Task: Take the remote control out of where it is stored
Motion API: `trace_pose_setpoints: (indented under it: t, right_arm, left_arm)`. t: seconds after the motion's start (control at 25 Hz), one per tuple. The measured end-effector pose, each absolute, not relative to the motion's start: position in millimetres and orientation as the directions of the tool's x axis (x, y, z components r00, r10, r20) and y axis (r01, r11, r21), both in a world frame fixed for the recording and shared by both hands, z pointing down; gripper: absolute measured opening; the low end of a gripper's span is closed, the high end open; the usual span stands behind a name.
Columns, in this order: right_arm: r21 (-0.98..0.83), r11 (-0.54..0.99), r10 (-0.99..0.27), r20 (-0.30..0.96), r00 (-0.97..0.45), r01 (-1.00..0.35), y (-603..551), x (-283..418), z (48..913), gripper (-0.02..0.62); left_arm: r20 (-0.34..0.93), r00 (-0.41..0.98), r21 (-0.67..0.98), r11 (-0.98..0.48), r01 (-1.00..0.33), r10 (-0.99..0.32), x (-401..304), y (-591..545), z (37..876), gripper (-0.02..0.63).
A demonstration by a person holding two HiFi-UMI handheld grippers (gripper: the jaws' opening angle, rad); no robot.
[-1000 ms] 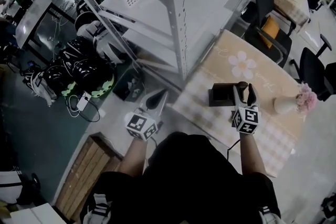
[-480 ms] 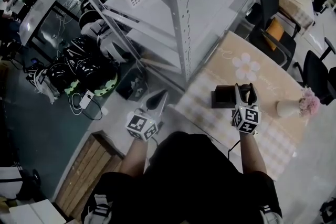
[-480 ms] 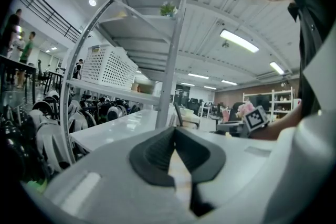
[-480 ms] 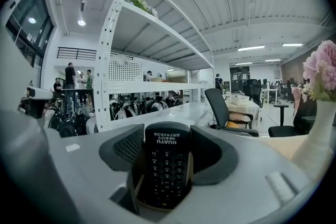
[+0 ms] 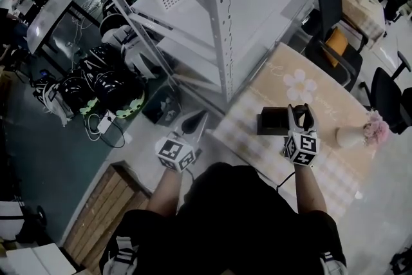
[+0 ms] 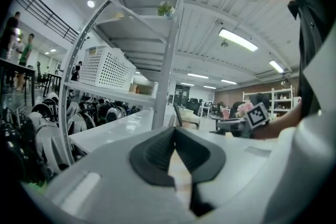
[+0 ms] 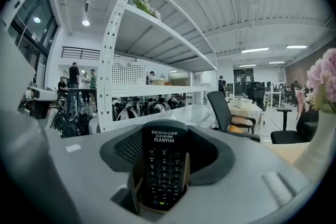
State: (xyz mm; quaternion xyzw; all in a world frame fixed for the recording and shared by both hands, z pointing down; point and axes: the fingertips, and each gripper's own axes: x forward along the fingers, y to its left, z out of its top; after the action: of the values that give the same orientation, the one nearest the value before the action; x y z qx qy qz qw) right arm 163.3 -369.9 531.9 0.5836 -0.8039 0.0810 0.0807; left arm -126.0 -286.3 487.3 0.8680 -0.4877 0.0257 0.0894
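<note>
Black remote (image 7: 163,170) upright in dark holder (image 5: 270,120), between right gripper (image 5: 300,114) jaws: apart, just been closing, not clamped. Left gripper (image 5: 195,119) left of holder, jaws together, empty. White rack (image 5: 219,22) beyond holder.

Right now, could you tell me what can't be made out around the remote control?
- Right gripper view: the remote control's lower end, sunk in its holder.
- Same view: whether the pads of the right hand-held gripper, which has just been closing around the remote control, touch it yet.
- Head view: the remote control, too small and dark.
</note>
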Motion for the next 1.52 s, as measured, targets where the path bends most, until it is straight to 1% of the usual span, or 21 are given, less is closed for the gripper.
trace_pose_setpoints:
  t: [0.32, 0.52, 0.76, 0.96, 1.08, 1.36, 1.52]
  right_arm:
    - [-0.01, 0.368, -0.918, 0.155, -0.365, -0.93, -360.6, 165.5, 491.7, 0.245]
    - [-0.043, 0.381, -0.92, 0.08, -0.383, -0.924, -348.7, 173.8, 460.0, 0.245]
    - [-0.027, 0.337, -0.941, -0.009, -0.337, -0.941, -330.7, 198.4, 420.9, 0.245]
    - [0.055, 0.291, -0.957, -0.006, -0.292, -0.955, -314.9, 229.8, 425.6, 0.245]
    - [0.075, 0.248, -0.969, 0.019, -0.248, -0.966, -302.9, 251.3, 434.3, 0.245]
    - [0.103, 0.144, -0.988, 0.078, -0.136, -0.984, -266.7, 307.8, 454.2, 0.245]
    - [0.114, 0.088, -0.993, 0.083, -0.079, -0.99, -241.8, 341.8, 461.2, 0.245]
  left_arm:
    - [0.096, 0.53, 0.118, -0.519, -0.846, -0.842, -105.3, -286.4, 478.5, 0.002]
    - [0.093, 0.555, 0.129, -0.542, -0.83, -0.827, -90.1, -284.9, 478.9, 0.002]
    - [0.083, 0.604, 0.127, -0.593, -0.795, -0.793, -63.5, -286.4, 477.2, 0.002]
    - [0.081, 0.644, 0.125, -0.633, -0.764, -0.761, -41.1, -291.0, 477.7, 0.002]
    - [0.078, 0.676, 0.128, -0.665, -0.736, -0.733, -22.8, -291.9, 478.0, 0.002]
    - [0.045, 0.784, 0.137, -0.773, -0.619, -0.62, 41.8, -284.6, 476.9, 0.002]
    - [0.042, 0.833, 0.136, -0.823, -0.551, -0.551, 84.3, -277.6, 480.0, 0.002]
